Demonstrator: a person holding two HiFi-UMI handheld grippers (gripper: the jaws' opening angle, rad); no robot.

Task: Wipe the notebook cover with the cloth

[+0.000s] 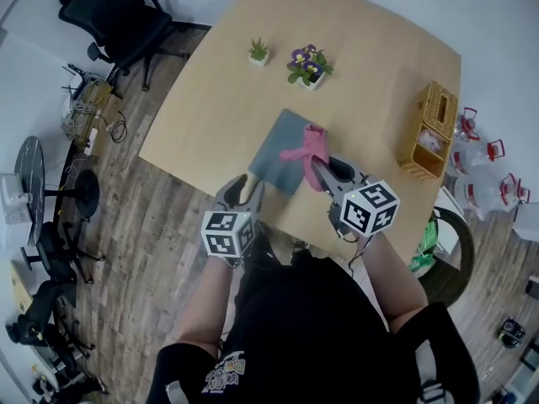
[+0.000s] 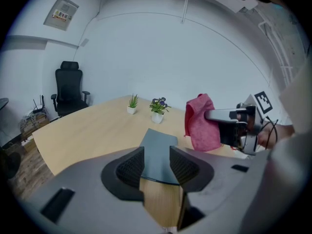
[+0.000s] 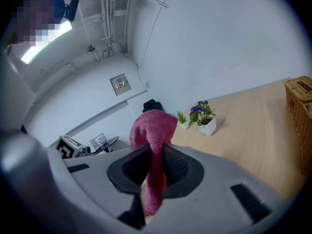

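Office chair (image 1: pixel 118 19) at far left, on the floor, well apart from the work area.

Wooden table (image 1: pixel 210 99) next; small green plant (image 1: pixel 258 51) and potted purple flowers (image 1: pixel 308 66) near its far edge, well apart from the task items.

Left gripper (image 1: pixel 239 188): jaws apart, nothing clamped. Tips near the closest corner of the notebook; contact not determinable.

Grey-blue notebook (image 1: pixel 285 148): flat on the table, close to the near edge, seen through the left jaw gap in the left gripper view.

Pink cloth (image 1: pixel 307 147): pinched in a narrow fold, bulk bunched beyond the jaws, apparently raised above the notebook's right side.

Right gripper (image 1: pixel 321 172): clamped on the cloth.

Wicker basket (image 1: pixel 431 129) at far right, near the table edge.

Probable faults from here:
- Notebook sliding toward the near edge under wiping strokes, if left unbraced by the open left gripper.
- Hard jaw tips scraping the cover instead of fabric, if lowered without spreading the bunched cloth.
- Cloth pulling free of the narrow pinch under drag.
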